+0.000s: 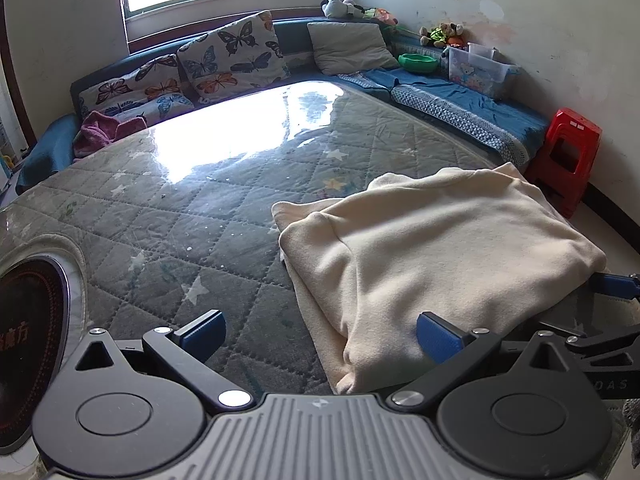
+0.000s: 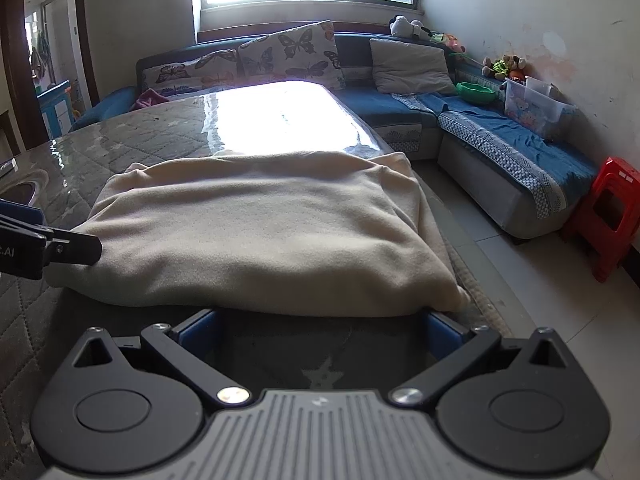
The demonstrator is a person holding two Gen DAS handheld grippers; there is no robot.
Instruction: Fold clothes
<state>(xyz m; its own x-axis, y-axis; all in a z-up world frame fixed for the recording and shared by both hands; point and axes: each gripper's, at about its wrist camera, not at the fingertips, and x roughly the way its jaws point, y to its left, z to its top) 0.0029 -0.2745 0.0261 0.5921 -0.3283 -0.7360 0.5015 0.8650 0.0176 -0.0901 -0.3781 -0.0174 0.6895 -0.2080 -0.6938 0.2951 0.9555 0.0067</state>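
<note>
Cream garment (image 2: 256, 232) lies folded on the quilted bench (image 1: 168, 208), near its right edge. My left gripper (image 1: 320, 338) has jaws wide, straddling the garment's near left corner. My right gripper (image 2: 320, 334) jaws wide too, at its near edge, gripping nothing.

A glass-topped table (image 2: 132, 136) over a quilted star-print cloth carries a folded cream garment (image 2: 256, 232), lying just ahead of the right claw and right of the left claw.
</note>
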